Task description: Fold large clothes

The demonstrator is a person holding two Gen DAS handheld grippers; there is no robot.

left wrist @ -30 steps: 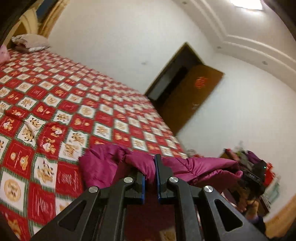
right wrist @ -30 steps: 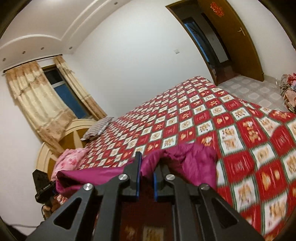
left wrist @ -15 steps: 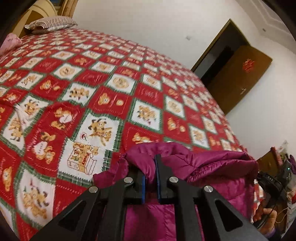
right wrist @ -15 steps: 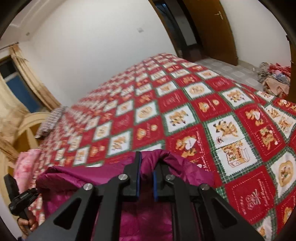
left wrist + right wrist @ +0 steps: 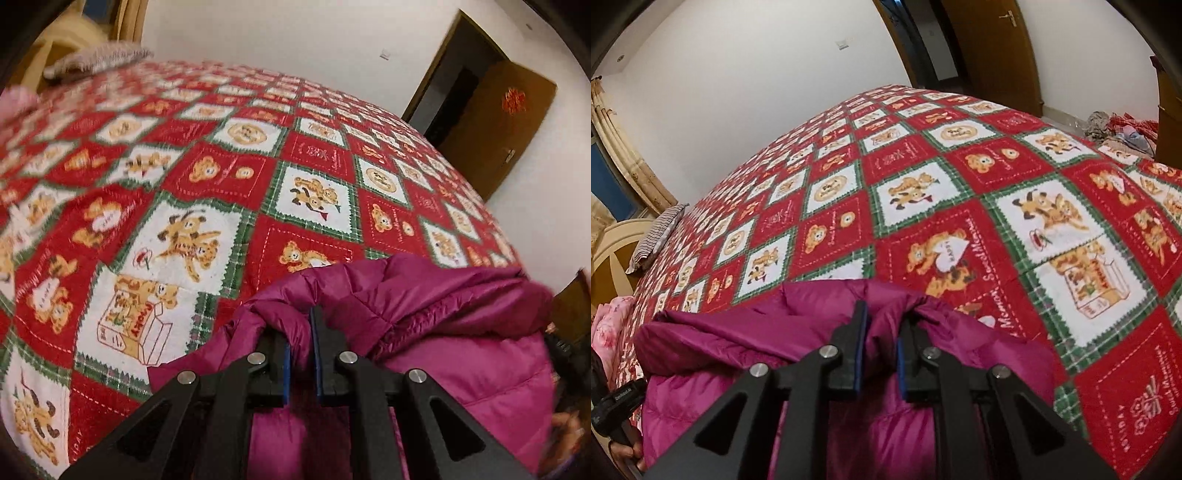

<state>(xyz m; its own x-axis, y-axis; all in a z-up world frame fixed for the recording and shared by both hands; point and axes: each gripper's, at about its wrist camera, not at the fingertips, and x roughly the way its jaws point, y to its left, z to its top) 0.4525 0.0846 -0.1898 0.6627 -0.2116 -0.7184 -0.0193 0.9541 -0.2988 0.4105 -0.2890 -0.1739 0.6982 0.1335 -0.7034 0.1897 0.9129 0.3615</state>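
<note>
A magenta puffer jacket (image 5: 443,314) hangs between both grippers, low over the near part of a bed. My left gripper (image 5: 300,325) is shut on a bunched fold at one end of the jacket's top edge. The same jacket (image 5: 731,332) fills the bottom of the right wrist view, where my right gripper (image 5: 881,321) is shut on a thicker fold at the other end. Both grippers point down at the bedspread (image 5: 221,177). The jacket's lower part drops out of view under the fingers.
The bed's red, white and green bear-patterned bedspread (image 5: 960,192) stretches away to a striped pillow (image 5: 655,236) by the headboard. A wooden door (image 5: 495,125) stands open on the far wall. A pile of clothes (image 5: 1123,129) lies on the floor beyond the bed.
Both grippers have dropped toward the bed and tilted downward, carrying the jacket with them. The bedspread now fills most of each view where wall and ceiling showed before.
</note>
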